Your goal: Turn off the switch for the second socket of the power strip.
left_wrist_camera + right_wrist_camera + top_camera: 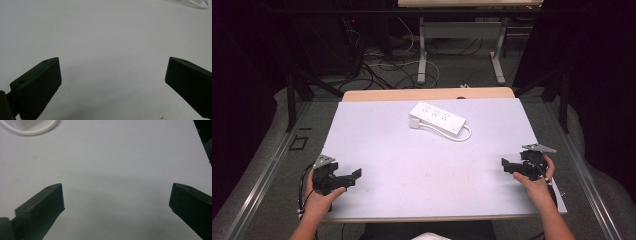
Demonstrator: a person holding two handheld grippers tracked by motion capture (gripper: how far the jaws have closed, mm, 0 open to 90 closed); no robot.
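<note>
A white power strip (437, 117) lies flat toward the far middle of the pale table (422, 165), its white cable (466, 135) looping at its right end. My left gripper (347, 179) rests at the near left of the table, held in a hand, jaws wide apart over bare tabletop. In the left gripper view the open gap (113, 75) holds nothing, and the cable (200, 3) shows at the top right. My right gripper (510, 166) sits at the near right, also open. In the right gripper view its jaws (117, 200) are empty, with the cable (32, 130) at the top left.
A wooden strip (427, 93) edges the table's far side. Beyond it stand a desk's metal legs (422, 55) among loose cables on the floor. Dark curtains close in both sides. The table's right edge (544, 150) runs close to my right gripper.
</note>
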